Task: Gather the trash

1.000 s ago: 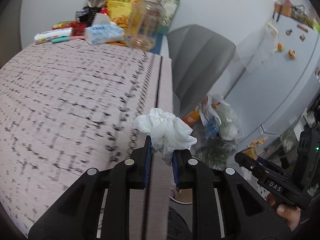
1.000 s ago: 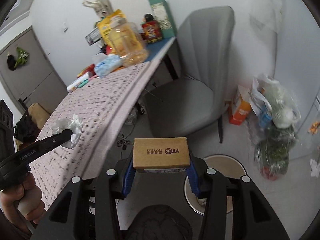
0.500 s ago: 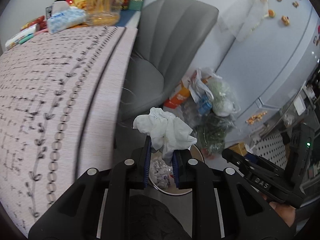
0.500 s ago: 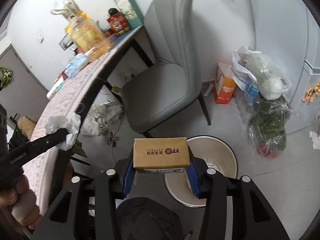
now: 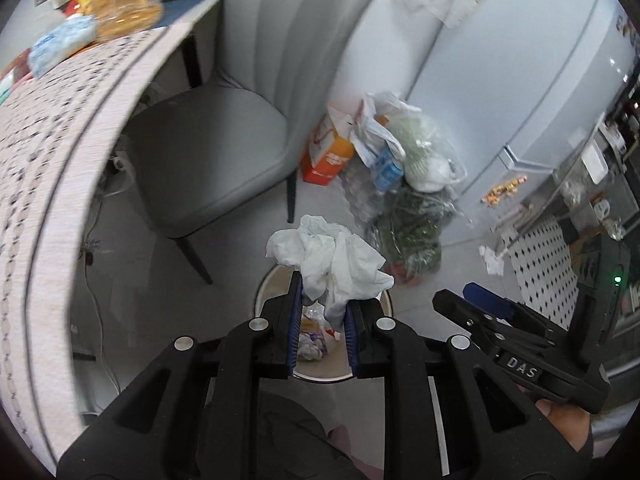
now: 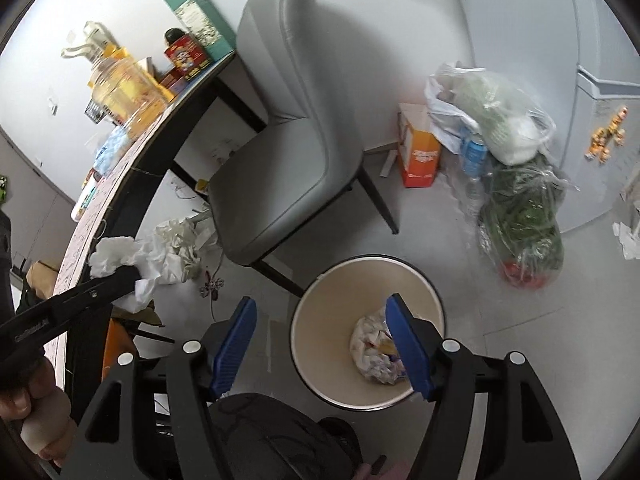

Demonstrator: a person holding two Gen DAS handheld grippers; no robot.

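Observation:
My left gripper point(image 5: 322, 300) is shut on a crumpled white tissue point(image 5: 332, 258) and holds it above a round cream trash bin point(image 5: 266, 280) on the floor. The tissue point(image 6: 114, 254) and left gripper also show at the left of the right wrist view. My right gripper point(image 6: 322, 322) is open and empty, over the bin point(image 6: 320, 304), which holds crumpled wrappers point(image 6: 374, 346). The cardboard box is not in sight.
A grey chair point(image 6: 288, 140) stands behind the bin beside the patterned table point(image 5: 44, 160) with snacks and a jar. Plastic bags of greens and bottles point(image 6: 516, 184) and an orange carton point(image 6: 418, 152) sit by the fridge point(image 5: 520, 60). Crumpled paper point(image 6: 182, 240) lies under the table.
Both grippers moved off the table side down over the bin. The right gripper opened and the cardboard box it held is gone from its jaws. The left still grips the tissue.

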